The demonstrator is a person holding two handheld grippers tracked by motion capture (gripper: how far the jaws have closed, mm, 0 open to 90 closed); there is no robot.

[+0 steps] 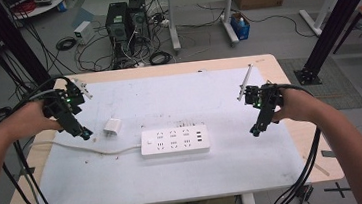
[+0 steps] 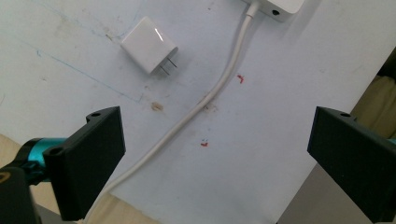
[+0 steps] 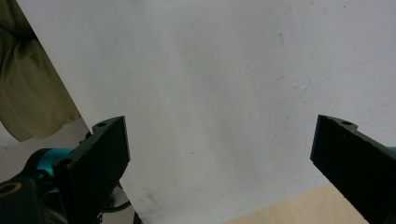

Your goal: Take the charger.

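Note:
A white power strip (image 1: 175,141) lies in the middle of the white mat (image 1: 168,95), its white cord (image 1: 88,149) running off to the left. A small white plug adapter (image 1: 112,126) lies just left of the strip, prongs toward the cord (image 2: 219,88) in the left gripper view, where the adapter (image 2: 149,45) lies beyond the jaws. My left gripper (image 1: 86,135) hovers open to the adapter's left, nothing between its jaws (image 2: 212,158). At the mat's right side my right gripper (image 1: 254,131) hangs open above bare mat (image 3: 219,154).
The mat covers most of a wooden table (image 1: 270,63). A thin white rod (image 1: 244,82) sticks up near the right hand. Computers (image 1: 126,22), cables and a blue box (image 1: 240,26) sit on the floor beyond the table's far edge.

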